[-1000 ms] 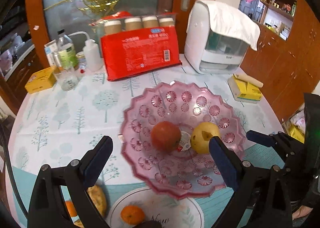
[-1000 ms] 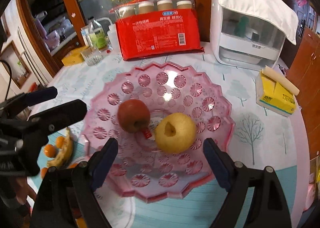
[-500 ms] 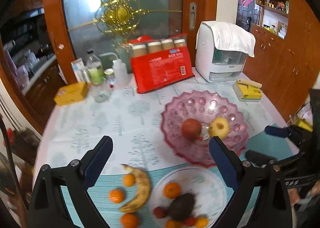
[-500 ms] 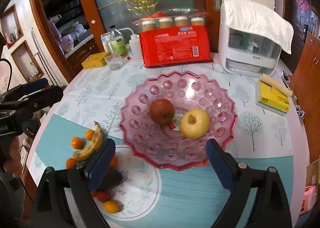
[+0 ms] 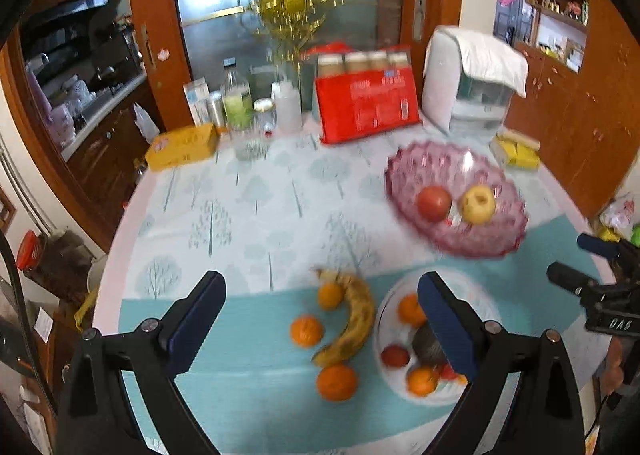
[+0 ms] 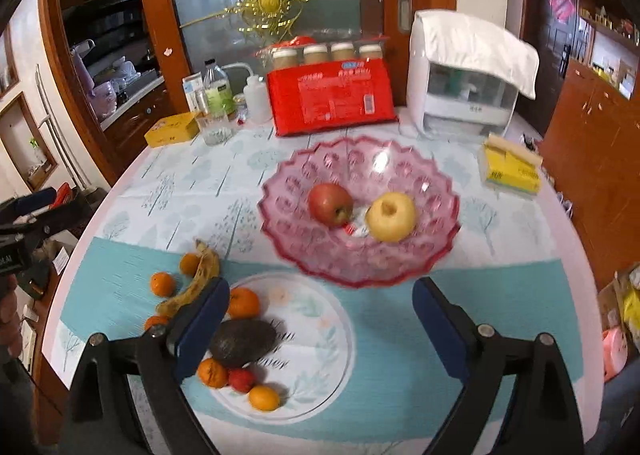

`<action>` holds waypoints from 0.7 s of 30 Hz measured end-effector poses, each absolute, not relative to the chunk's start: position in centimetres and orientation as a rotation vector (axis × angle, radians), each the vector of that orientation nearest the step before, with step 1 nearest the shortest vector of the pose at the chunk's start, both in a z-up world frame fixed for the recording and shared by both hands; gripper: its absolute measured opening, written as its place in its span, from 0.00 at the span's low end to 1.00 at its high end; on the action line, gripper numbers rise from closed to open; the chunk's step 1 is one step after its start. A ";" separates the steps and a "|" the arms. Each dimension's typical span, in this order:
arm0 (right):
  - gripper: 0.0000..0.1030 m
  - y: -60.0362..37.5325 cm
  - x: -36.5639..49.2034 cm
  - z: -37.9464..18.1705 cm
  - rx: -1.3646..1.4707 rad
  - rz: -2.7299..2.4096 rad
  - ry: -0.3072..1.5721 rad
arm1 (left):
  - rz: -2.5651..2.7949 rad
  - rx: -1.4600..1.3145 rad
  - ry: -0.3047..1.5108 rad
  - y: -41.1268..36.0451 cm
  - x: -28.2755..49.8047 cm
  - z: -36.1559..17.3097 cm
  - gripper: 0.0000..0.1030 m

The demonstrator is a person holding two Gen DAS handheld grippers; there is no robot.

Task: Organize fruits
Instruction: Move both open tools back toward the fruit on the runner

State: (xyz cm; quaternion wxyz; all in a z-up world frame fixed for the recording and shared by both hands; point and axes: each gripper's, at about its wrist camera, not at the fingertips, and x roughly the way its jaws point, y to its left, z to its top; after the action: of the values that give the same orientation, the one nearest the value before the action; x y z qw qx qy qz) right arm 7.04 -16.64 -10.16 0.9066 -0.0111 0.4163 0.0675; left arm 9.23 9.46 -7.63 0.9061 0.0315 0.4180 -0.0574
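A red apple (image 6: 330,204) and a yellow apple (image 6: 391,216) are sitting side by side in the pink glass bowl (image 6: 436,251) at the centre of the right wrist frame. Below it to the left, a white plate (image 6: 320,335) is carrying a dark avocado (image 6: 243,341), several oranges and a small red fruit. A spotted banana (image 5: 352,325) is lying on the tablecloth (image 5: 248,207) just left of the plate, with three loose oranges around it. The left gripper (image 5: 320,319) is hovering wide open over the banana and plate, holding nothing; the right gripper (image 6: 320,325) is likewise spread wide and empty above the plate. A red package (image 6: 330,97) is standing at the upper centre.
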 end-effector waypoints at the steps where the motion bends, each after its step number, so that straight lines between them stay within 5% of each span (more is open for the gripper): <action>1: 0.91 -16.4 6.6 -10.6 -0.028 0.132 0.862 | -0.127 0.067 0.879 9.8 8.9 -8.5 0.94; 7: 0.90 -13.8 3.7 -15.4 -0.029 0.137 0.950 | -0.217 0.061 0.991 11.1 6.6 -15.4 0.94; 12: 0.74 -12.3 1.7 -19.1 -0.051 0.141 1.011 | -0.263 0.051 1.037 10.8 5.9 -19.8 0.94; 21: 0.64 -12.2 1.2 -23.2 -0.003 0.117 1.059 | -0.287 0.011 1.042 10.4 5.8 -23.9 0.90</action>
State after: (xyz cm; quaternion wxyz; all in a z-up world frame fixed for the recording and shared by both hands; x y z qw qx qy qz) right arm 1.21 -12.21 -23.23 0.8614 -0.0013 0.5048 0.0556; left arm 5.77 10.38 -23.87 0.8576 0.0051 0.4958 -0.1365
